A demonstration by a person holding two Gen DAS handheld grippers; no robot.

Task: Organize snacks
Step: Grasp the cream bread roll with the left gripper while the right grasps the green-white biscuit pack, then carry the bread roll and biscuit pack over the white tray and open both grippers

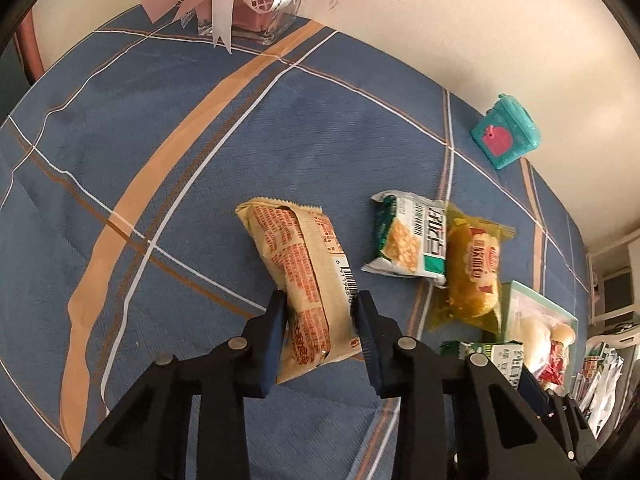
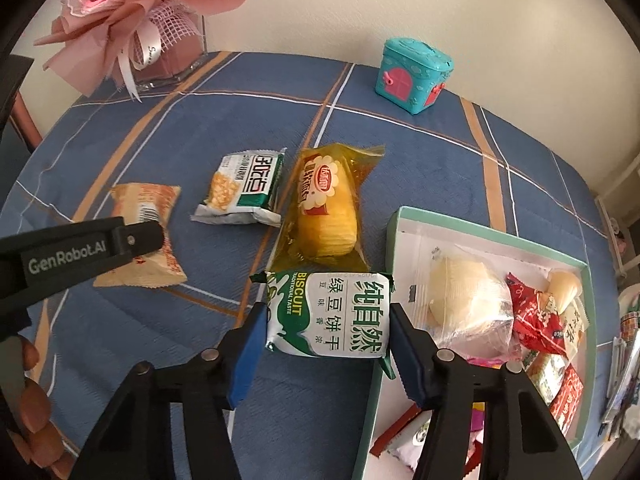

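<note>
Left gripper point(image 1: 320, 320) is clamped on the tan snack pack point(image 1: 304, 276) with orange print, blue pads pressed into both long sides near the barcode end, and the far end of the pack is pointing away over the blue plaid cloth on the bench point(image 1: 160, 160). Right gripper point(image 2: 326, 340) has its pads squeezed against both ends of the green-and-white biscuit pack point(image 2: 330, 312), which sits just at the left rim of the open green-edged box point(image 2: 394, 240). From the right wrist view you can see the left gripper's black arm reaching in from the left onto that tan pack. Between the two held packs, lying flat on the cloth, there's a small green-and-white cracker pack point(image 2: 244, 188) and right beside it, touching, a yellow-wrapped cake point(image 2: 328, 208) whose near end comes up to the biscuit pack. The box already has a bunch of snacks in it: a pale bun in clear wrap point(image 2: 464, 300), a red packet point(image 2: 536, 320), more down the near side. Farther back by the wall, a teal toy house point(image 2: 414, 76) and a pink wrapped bouquet in a glass vase point(image 2: 160, 40), well apart from each other.
</note>
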